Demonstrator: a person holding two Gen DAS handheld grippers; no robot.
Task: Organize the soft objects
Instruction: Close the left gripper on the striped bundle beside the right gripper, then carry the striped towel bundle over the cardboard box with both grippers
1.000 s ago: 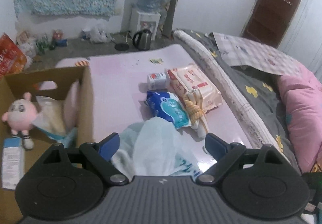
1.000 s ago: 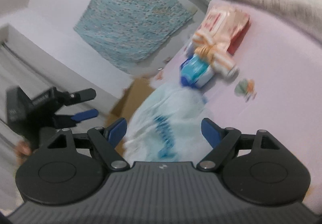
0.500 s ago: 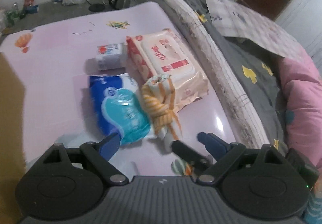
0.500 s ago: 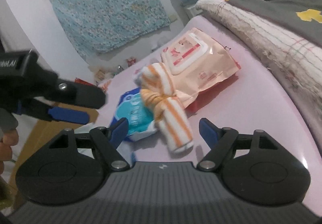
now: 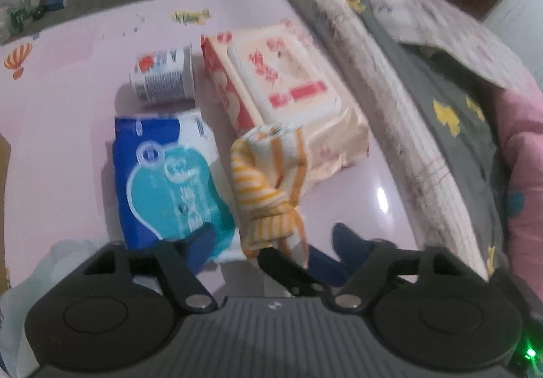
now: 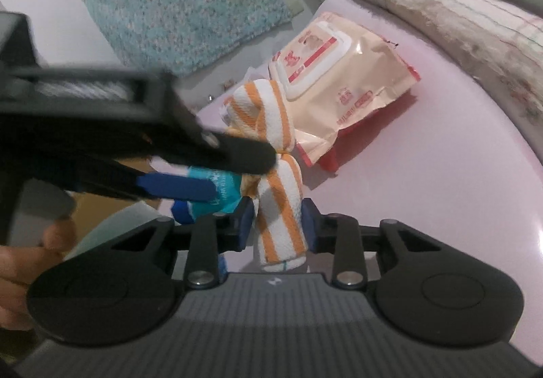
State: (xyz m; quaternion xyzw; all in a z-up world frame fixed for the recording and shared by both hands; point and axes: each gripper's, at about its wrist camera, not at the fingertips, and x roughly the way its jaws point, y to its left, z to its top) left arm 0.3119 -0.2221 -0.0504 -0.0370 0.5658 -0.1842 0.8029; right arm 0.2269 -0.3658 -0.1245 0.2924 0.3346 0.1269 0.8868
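A knotted orange-and-white striped cloth [image 6: 280,208] stands between the right jaws, its lower roll pinched on both sides by the blue pads and its upper roll leaning away ahead of them. Just beyond the left jaws lies a blue-and-teal soft pack [image 5: 166,181], flat, touching the cloth's side. Farther ahead, a peach wipes pack [image 5: 285,96] lies flat with its lid up, the cloth's top resting against it.

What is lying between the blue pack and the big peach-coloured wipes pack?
The knotted orange-striped towel lies between the blue pack and the wipes pack, seen in the left wrist view; the right gripper is shut on its near end.
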